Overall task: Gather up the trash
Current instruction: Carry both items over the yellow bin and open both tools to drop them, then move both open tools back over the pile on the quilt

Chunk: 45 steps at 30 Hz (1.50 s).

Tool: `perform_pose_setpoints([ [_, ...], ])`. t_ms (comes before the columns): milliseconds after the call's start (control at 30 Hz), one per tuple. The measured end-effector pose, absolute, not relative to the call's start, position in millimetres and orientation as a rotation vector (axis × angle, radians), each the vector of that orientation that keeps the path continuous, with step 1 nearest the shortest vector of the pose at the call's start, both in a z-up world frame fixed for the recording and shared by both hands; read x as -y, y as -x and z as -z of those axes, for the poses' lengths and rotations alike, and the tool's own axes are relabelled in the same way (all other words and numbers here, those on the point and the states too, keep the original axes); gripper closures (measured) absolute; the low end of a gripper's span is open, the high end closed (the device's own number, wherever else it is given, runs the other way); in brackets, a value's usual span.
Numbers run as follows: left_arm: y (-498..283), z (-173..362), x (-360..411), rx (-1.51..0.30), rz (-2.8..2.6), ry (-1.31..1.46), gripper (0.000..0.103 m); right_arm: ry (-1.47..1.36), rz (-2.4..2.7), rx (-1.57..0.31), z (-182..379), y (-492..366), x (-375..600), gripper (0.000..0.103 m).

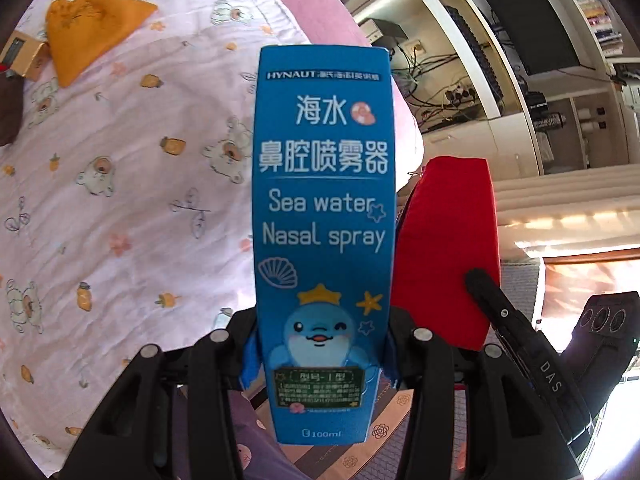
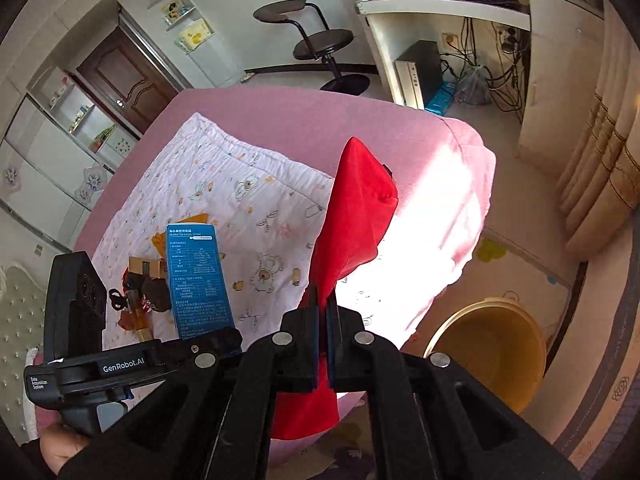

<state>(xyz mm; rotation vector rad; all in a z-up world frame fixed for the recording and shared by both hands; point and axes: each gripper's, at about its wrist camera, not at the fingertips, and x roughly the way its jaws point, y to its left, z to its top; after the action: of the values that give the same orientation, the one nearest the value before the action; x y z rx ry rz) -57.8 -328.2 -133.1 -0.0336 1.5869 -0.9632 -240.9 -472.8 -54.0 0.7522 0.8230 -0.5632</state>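
Blue cardboard nasal-spray box (image 1: 322,240) pinched low by left gripper (image 1: 320,364), might tip out; right gripper (image 2: 323,336) squeezes red cloth bag (image 2: 352,216); yellow round bin (image 2: 492,356) not under either.

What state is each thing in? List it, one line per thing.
Left gripper: shut on the blue nasal spray box.
Blue nasal spray box: held upright, off the bed.
Right gripper: shut on the red pouch.
Red pouch: held, lifted above the bed.
Yellow bin: on the floor, open, nothing visible inside.
Orange cloth: lying on the quilt.
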Motion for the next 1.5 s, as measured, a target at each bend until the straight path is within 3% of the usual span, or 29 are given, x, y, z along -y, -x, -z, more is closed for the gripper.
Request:
perform_pose_setpoints([
  [367,180,199,419,-1.677,1.136,-0.288,0.057,-0.969,0.879,-0.826,130,388,499,0.1],
  [600,233,232,455,-1.639,1.225,-0.45,0.056,-1.016,0.96,-0.852,170,430,505,0.099],
  [633,237,232,460,-1.626,1.229,-0.463,0.053,-1.01,0.975,-0.846,169,435,506,0.095],
  [700,244,229,469,-1.593,1.252,-0.488,0.023,-1.011,0.995,-0.837,169,444,508,0.071],
  [733,246,226,472,-1.573,1.263,-0.497,0.023,-1.007,1.008,-0.828,167,447,509,0.061],
  [867,250,216,477,-1.497,1.28,-0.545,0.02,-1.0,1.034,-0.824,162,456,511,0.061],
  [1133,200,159,455,-1.267,1.147,-0.425,0.019,-0.896,0.934,-0.758,119,412,516,0.062],
  [1500,78,99,363,-1.147,0.844,-0.189,0.018,-0.697,0.571,-0.784,69,245,487,0.062],
])
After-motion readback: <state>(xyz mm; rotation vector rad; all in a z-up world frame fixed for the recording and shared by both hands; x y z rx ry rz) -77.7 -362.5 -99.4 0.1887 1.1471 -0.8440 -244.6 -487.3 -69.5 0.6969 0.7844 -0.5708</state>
